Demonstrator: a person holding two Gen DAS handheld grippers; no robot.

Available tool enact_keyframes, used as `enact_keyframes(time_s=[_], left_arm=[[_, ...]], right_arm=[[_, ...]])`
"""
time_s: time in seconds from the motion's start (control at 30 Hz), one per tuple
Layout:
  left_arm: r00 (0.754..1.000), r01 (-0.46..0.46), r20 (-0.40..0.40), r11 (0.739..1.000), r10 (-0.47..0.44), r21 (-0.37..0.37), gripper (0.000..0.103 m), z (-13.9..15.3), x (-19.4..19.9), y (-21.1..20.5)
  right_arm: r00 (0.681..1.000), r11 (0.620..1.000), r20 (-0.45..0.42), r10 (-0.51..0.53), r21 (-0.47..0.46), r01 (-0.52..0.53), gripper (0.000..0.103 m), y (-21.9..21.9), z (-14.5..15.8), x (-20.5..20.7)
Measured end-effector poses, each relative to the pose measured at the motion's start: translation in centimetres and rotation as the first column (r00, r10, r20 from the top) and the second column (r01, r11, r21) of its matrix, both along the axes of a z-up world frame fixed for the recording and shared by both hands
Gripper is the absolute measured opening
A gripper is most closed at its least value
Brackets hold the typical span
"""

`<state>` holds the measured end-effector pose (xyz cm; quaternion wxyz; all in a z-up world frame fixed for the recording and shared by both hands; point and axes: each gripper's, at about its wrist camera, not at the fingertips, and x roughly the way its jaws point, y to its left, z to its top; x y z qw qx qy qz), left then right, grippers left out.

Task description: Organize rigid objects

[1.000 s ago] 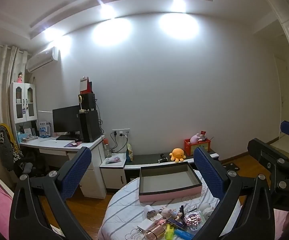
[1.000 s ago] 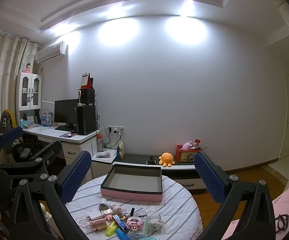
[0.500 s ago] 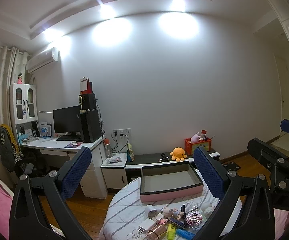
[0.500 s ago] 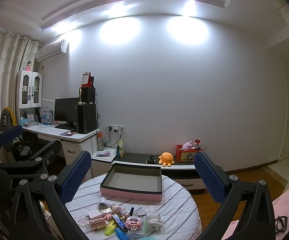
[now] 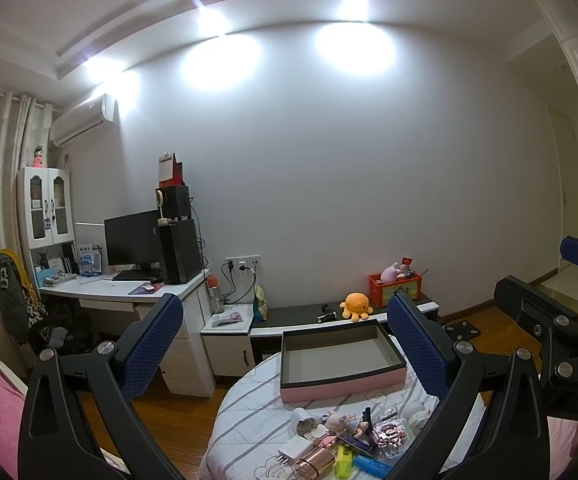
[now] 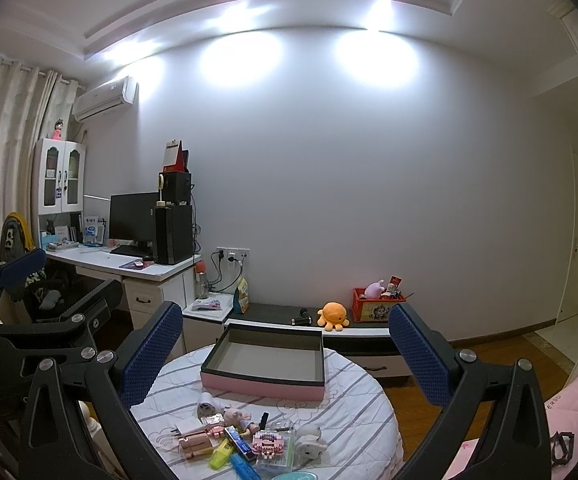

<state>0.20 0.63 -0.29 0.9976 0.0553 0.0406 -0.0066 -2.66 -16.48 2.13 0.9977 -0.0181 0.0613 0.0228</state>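
We see a round table (image 6: 353,384) with a striped cloth; the empty pink box (image 6: 265,364) sits at its 12 o'clock, the clutter of small items (image 6: 249,440) at 6. Desk (image 6: 129,264) and monitor (image 6: 133,218) sit at 9. Left gripper (image 5: 285,344) and right gripper (image 6: 285,348) both spread wide, holding nothing. Versus earlier: views nearly unchanged.

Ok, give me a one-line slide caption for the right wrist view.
Open right gripper raised above a round table, with an empty pink box behind a cluster of small items.
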Motion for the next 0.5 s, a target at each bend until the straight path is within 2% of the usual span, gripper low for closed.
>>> enact_keyframes(time_s=[0.5], left_arm=[[1.000,0.006,-0.004,1.000,-0.006,0.002,0.103,-0.26,0.22,0.09]], right_arm=[[1.000,1.000,-0.007,-0.003,-0.010,0.003,0.103,0.25,-0.07,-0.13]])
